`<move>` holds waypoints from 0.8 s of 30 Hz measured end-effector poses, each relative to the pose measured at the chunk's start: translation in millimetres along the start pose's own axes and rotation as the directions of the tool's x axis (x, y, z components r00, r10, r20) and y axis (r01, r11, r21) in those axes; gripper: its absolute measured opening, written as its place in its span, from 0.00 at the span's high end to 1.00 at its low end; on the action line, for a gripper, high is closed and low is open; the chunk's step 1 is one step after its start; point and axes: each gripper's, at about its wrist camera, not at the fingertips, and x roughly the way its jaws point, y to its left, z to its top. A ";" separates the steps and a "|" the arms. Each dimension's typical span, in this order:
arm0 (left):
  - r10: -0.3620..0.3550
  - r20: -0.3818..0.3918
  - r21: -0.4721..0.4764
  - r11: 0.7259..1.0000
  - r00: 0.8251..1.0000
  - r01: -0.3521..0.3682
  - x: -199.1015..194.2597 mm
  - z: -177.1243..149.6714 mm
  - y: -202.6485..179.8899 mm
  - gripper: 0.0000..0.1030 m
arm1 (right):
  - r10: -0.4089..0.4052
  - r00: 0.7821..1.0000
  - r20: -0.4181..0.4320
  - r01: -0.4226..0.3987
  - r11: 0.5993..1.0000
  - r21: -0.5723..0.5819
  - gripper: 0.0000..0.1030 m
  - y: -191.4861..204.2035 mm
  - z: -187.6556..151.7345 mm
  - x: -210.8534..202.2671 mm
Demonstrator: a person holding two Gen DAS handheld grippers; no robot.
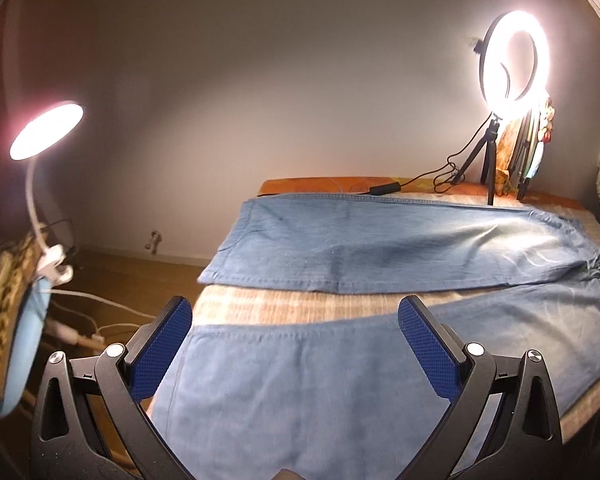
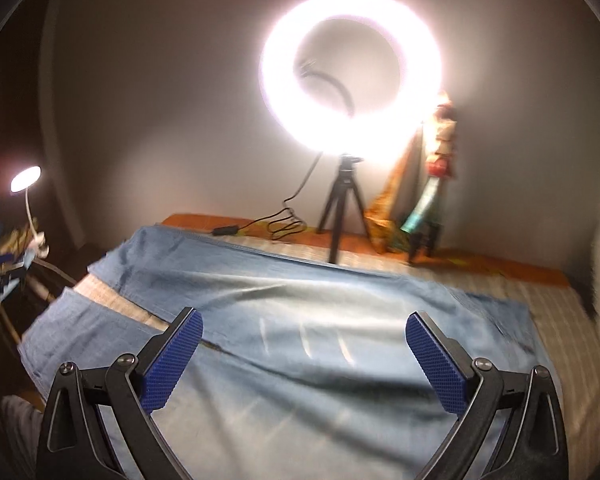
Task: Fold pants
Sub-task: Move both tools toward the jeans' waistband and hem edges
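Observation:
Blue denim pants point(image 1: 380, 248) lie spread flat on a striped bed, the two legs parted in a V with a strip of bedcover between them. In the left wrist view my left gripper point(image 1: 296, 312) is open above the hem end of the near leg point(image 1: 300, 392), holding nothing. In the right wrist view the pants point(image 2: 300, 312) fill the middle, with the waist end toward the right. There my right gripper point(image 2: 304, 328) hovers open over the upper part of the pants, its blue pads point(image 2: 172, 360) wide apart with no cloth between them.
A lit ring light on a small tripod point(image 1: 512, 60) point(image 2: 352, 64) stands at the bed's far edge by the wall, its cable and switch point(image 1: 384, 189) trailing beside the far leg. A clip-on desk lamp point(image 1: 46, 130) shines at the left beyond the bed's end. Floor and cables lie left.

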 end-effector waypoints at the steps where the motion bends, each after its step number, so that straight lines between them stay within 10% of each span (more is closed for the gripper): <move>1: -0.006 -0.005 0.002 1.000 1.000 0.006 6.7 3.3 -1.2 0.01 | -0.001 1.000 -0.010 0.001 1.000 -0.016 0.00 0.5 4.7 12.5; 24: -0.130 -0.200 -0.019 0.991 0.971 0.129 198.3 51.7 -13.0 0.01 | 0.065 0.927 -0.370 -0.184 0.937 -0.297 0.31 42.4 50.2 321.0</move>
